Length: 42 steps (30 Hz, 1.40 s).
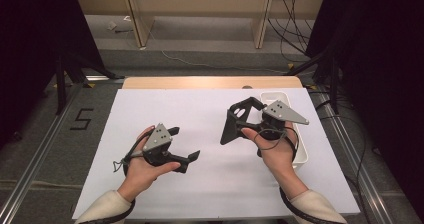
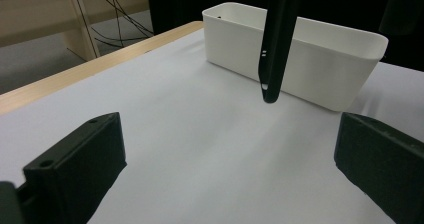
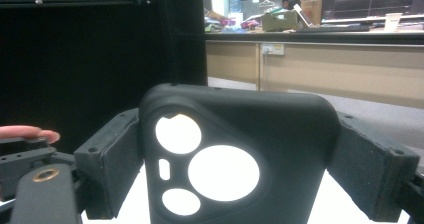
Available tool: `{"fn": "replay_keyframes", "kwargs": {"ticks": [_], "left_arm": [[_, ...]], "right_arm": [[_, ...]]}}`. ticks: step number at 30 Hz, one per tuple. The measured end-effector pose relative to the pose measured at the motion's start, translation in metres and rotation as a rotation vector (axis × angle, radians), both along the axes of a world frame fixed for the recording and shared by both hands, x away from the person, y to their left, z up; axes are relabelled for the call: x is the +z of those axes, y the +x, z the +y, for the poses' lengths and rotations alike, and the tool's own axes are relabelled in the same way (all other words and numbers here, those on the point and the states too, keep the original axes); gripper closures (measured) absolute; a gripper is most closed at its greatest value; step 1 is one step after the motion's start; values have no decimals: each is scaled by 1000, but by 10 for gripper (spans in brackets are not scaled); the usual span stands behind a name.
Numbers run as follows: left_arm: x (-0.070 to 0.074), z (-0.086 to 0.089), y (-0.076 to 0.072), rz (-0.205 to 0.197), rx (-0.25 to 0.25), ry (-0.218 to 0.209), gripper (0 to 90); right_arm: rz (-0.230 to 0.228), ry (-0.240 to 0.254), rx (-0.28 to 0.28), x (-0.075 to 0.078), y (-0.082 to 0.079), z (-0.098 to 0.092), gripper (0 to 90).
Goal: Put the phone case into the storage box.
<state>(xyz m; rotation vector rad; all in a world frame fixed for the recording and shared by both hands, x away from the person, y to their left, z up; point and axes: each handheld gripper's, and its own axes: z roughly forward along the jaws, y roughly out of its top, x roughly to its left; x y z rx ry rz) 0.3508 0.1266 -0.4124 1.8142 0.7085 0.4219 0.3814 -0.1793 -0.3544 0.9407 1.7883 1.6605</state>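
1. Black phone case point(image 1: 235, 124) sits right of centre in the high view, clamped in the right gripper point(image 1: 245, 119), hanging over the white sheet point(image 1: 200, 129). Its long axis runs mostly up-down, lower tip pointing at the sheet. The left gripper point(image 1: 182, 146) is at lower left of centre, jaws spread wide with nothing between them, aimed toward the right of the frame. The white bin point(image 1: 300, 149) is at the right edge of the sheet, mostly hidden behind the right hand point(image 1: 275, 151).

2. Left gripper view: its two jaws stand far apart at the bottom corners, bare sheet point(image 2: 200, 149) between them. The case point(image 2: 275, 44) hangs down from the top of the frame, seen edge-on as a thin dark strip, tip near the middle. The bin point(image 2: 300, 64) runs across the upper right just behind it.

3. Right gripper view: the case point(image 3: 235, 154) is dead centre, camera cutouts facing us, with a jaw pressing on each long side, so it's pinched across its width. Top edge sticks up past the jaws.

4. The bit that matters, I reckon: the case lies straight ahead of the open left gripper but well apart from it, while the bin is just beyond the case. The right hand is much nearer the bin, so a drop looks like its job.
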Motion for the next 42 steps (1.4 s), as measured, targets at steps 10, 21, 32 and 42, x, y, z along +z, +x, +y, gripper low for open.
{"fn": "replay_keyframes", "kwargs": {"ticks": [10, 21, 32, 42], "left_arm": [[-4, 20, -3, 3, 23, -14, 0], [-8, 29, -7, 6, 28, -18, 0], [-10, 39, -13, 3, 52, -20, 0], [-12, 43, -16, 5, 61, -19, 0]], "right_arm": [[-1, 13, -43, 6, 4, -15, 152], [-18, 28, -72, 13, 7, -26, 152], [-26, 38, -110, 19, 9, -40, 152], [-29, 46, -145, 22, 11, -50, 152]]}}
